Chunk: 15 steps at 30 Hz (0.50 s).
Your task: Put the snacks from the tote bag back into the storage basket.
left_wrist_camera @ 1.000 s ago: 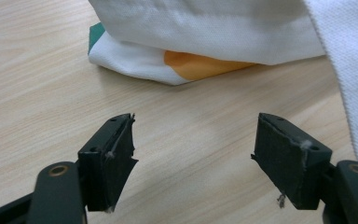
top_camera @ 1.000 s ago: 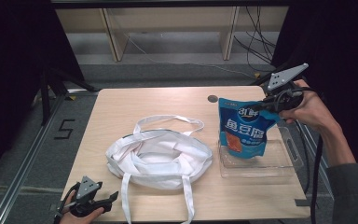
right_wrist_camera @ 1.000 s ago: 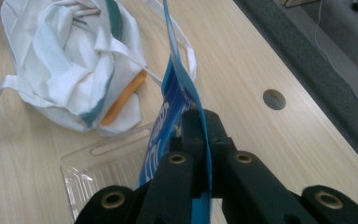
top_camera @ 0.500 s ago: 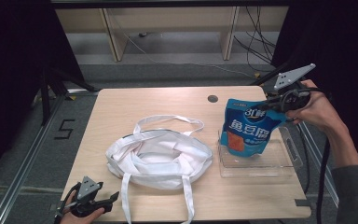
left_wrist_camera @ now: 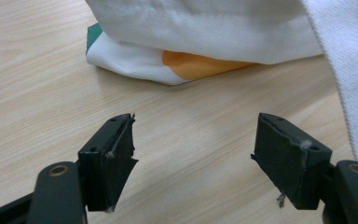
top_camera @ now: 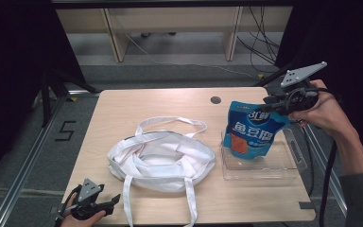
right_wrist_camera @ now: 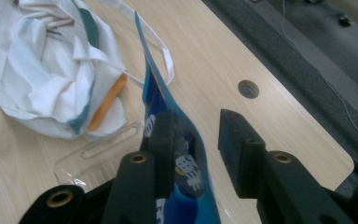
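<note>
Right gripper (top_camera: 270, 107), jaws just opening off the blue snack pouch (top_camera: 251, 131) stood in the clear tray (top_camera: 283, 171) to leave it there; left gripper (top_camera: 105, 203) open, idle beside the white tote bag (top_camera: 160, 158).

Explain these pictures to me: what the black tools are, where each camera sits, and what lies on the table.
No robot here: a person holds a hand tool with a two-jaw claw in each hand. The high view looks down on the wooden table from above. The other two pictures come from small cameras riding on the tools, looking along their black jaws.

On the table lie a crumpled white cloth bag with long straps and a clear plastic tray. A blue snack pouch stands with its bottom in the tray.

The right claw is at the pouch's top edge. Its jaws have just been opening: the pouch lies against one jaw, with a gap to the other, so it is no longer pinched. The left claw rests open at the table's near edge, holding nothing.
</note>
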Each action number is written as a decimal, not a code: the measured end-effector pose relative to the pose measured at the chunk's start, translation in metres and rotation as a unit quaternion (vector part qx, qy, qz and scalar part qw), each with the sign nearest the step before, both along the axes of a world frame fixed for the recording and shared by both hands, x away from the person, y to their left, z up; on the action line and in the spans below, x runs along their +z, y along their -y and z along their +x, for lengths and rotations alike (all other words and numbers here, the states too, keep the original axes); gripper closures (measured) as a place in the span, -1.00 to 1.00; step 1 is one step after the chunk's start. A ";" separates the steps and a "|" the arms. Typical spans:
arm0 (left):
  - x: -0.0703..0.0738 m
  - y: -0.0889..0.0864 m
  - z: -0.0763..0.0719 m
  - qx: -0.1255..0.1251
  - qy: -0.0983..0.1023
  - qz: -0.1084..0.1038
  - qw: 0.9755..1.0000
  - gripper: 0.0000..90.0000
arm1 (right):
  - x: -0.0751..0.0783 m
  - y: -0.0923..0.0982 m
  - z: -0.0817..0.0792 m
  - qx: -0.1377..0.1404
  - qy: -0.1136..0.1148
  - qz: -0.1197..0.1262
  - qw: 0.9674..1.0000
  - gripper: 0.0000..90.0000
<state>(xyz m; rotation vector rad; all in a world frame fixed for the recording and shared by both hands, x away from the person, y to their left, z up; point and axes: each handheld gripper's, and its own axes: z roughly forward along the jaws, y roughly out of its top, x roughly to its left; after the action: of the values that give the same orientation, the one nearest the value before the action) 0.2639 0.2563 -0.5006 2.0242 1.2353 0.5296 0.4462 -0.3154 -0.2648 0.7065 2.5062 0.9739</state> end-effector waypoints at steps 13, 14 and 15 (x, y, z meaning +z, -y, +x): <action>0.001 -0.001 0.000 0.003 0.005 0.001 1.000 -0.39 | 0.006 0.009 -0.019 -0.080 0.000 0.028 0.996 -0.01; 0.002 -0.003 0.000 -0.010 0.001 0.015 1.000 -0.39 | 0.006 0.009 -0.022 -0.092 -0.007 0.036 0.995 -0.02; 0.002 -0.003 0.000 -0.007 0.001 0.012 1.000 -0.39 | 0.006 0.011 -0.022 -0.081 0.006 0.036 0.996 -0.04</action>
<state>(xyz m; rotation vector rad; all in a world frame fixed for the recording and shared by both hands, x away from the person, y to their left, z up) 0.2639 0.2592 -0.4984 2.0504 1.2182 0.5407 0.4245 -0.3264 -0.2587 0.9073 2.3706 1.0111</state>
